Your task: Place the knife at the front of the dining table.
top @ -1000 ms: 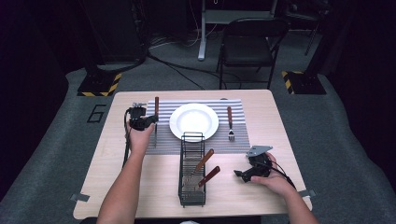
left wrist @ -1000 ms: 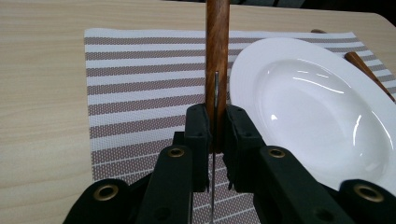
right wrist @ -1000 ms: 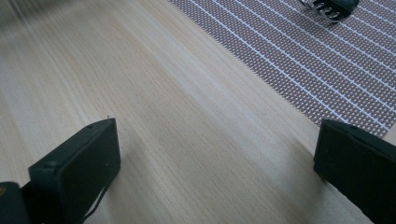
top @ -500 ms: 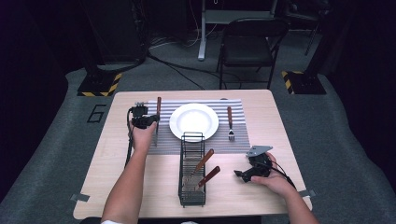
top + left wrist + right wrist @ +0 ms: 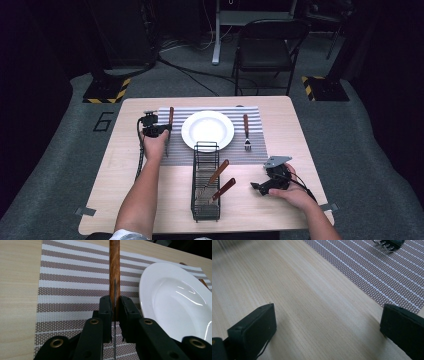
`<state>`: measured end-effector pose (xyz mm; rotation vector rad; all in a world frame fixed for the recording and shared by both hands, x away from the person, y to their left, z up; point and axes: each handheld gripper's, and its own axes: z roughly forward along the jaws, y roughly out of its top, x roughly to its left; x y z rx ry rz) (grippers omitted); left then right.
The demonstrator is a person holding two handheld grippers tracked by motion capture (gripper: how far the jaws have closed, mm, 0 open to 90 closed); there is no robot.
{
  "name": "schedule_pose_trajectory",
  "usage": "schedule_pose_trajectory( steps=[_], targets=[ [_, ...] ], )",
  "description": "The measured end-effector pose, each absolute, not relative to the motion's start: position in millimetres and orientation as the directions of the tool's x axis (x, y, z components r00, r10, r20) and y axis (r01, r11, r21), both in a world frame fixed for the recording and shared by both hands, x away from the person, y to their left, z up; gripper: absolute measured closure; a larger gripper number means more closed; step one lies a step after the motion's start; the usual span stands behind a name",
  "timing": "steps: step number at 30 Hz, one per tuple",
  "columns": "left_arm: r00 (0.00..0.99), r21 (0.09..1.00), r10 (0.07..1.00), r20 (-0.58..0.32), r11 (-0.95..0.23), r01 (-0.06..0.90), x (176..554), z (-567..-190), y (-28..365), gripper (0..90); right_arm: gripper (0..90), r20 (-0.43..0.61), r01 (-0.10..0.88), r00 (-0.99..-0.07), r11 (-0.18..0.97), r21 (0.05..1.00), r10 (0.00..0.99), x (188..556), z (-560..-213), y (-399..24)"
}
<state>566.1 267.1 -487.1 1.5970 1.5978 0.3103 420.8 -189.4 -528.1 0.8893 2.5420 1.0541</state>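
Note:
A wooden-handled knife [image 5: 170, 116] lies along the left side of a white plate [image 5: 207, 130] on a striped placemat [image 5: 260, 135]. My left gripper [image 5: 161, 129] is shut on its thin blade. In the left gripper view the blade stands edge-up at the left gripper [image 5: 114, 307], and the knife's brown handle [image 5: 114, 265] runs straight ahead beside the plate [image 5: 175, 297]. A wooden-handled fork [image 5: 246, 131] lies right of the plate. My right gripper [image 5: 257, 187] rests low on the bare wood at the front right. The right gripper [image 5: 327, 325] is open and holds nothing.
A black wire basket [image 5: 194, 190] stands at the front centre with two wooden-handled utensils [image 5: 218, 172] leaning in it. The fork's tines [image 5: 388, 245] and the mat edge lie beyond the right gripper. A black folding chair [image 5: 265, 45] stands behind the table.
My left gripper and the knife have shifted very slightly toward the plate. The right gripper has stayed in place.

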Motion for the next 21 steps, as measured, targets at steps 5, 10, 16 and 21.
schedule_pose_trajectory(
  steps=[5, 10, 16, 21],
  targets=[
    [0.142, 0.680, 0.914, -0.381, 0.173, 0.712, 569, -493, 266, 80.7, 0.0, 0.005, 0.444, -0.782, 0.551, 0.707, 0.623, 421, -528, -189],
    [0.128, 0.667, 0.913, -0.388, 0.183, 0.722, 571, -496, 267, 80.9, 0.0, 0.003, 0.442, -0.783, 0.552, 0.707, 0.623, 421, -528, -189],
    [0.094, 0.659, 0.907, -0.410, 0.223, 0.718, 573, -500, 267, 80.9, 0.0, 0.004, 0.442, -0.783, 0.552, 0.707, 0.622, 421, -528, -189],
    [0.076, 0.640, 0.902, -0.426, 0.241, 0.730, 576, -504, 269, 80.9, 0.0, 0.003, 0.442, -0.782, 0.552, 0.707, 0.623, 421, -528, -189]
  ],
)
